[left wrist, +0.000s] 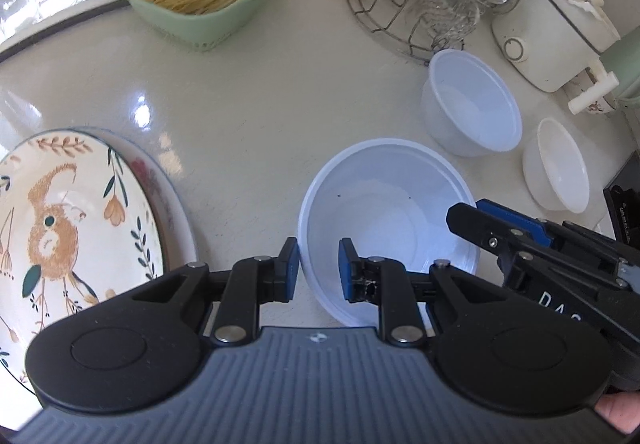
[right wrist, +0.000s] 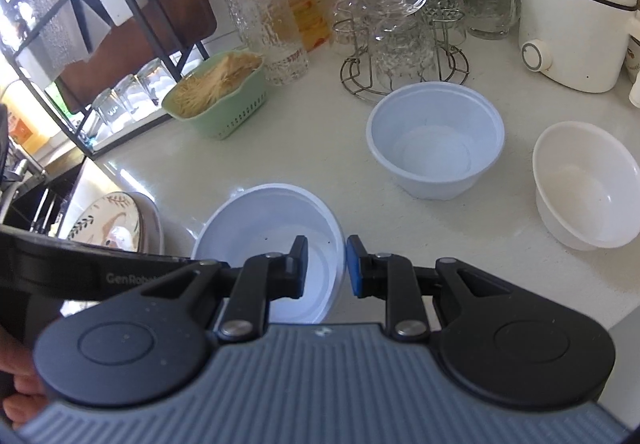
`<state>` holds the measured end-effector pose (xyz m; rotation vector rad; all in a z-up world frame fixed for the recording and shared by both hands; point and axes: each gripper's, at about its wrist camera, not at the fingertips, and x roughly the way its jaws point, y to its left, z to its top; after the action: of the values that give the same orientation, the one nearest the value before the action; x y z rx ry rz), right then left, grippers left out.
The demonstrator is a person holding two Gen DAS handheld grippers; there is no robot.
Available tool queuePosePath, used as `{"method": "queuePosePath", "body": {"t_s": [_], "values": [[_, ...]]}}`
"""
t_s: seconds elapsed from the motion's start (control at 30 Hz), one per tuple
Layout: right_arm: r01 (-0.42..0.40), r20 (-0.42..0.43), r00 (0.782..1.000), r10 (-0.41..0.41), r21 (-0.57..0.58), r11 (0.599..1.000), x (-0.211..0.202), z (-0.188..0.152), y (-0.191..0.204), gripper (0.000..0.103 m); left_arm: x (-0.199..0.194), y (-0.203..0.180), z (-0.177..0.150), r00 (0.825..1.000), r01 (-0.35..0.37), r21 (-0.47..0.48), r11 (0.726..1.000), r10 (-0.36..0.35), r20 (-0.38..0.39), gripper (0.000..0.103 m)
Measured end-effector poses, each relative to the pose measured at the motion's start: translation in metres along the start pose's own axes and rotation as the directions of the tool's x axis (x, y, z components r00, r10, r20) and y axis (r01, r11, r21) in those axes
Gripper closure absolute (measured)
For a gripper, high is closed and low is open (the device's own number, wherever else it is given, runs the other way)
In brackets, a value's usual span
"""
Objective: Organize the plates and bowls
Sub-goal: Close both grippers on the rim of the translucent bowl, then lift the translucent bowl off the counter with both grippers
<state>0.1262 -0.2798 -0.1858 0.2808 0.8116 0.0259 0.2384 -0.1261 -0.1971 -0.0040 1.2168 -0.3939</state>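
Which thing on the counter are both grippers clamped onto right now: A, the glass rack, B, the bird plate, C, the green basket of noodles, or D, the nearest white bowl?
D: the left gripper has its jaws over one side of the nearest white bowl's rim, and the right gripper pinches the opposite side.

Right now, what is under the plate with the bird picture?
Another plate lies under the bird plate; only its rim shows, with a red flower mark. The rest of it, and anything beneath, is covered.
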Motion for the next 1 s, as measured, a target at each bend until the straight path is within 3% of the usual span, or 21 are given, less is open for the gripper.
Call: {"method": "queuePosePath", "body": {"t_s": [0.33,0.7,0.87,1.0], "values": [[0.051,-0.018,0.999,-0.05,0.025,0.998,0.012,-0.004,0.003,0.079,0.008,0.003,0.003,1.0,0.005,-0.013,1.0,-0.006,-0.015,0.078],[0.07,0.028,0.997,-0.073,0.085,0.994,0.007,0.005,0.004,0.079,0.009,0.004,0.012,1.0,0.009,0.008,1.0,-0.009,-0.006,0.077],[0.062,0.078,0.994,-0.07,0.103,0.993,-0.011,0.012,0.006,0.078,-0.007,0.004,0.017,0.999,-0.007,0.029,1.0,0.006,0.035,0.059],[0.065,0.123,0.989,-0.077,0.104,0.992,-0.027,0.02,0.011,0.078,-0.026,0.006,0.022,0.996,-0.008,0.043,0.999,0.004,0.085,0.057]]}}
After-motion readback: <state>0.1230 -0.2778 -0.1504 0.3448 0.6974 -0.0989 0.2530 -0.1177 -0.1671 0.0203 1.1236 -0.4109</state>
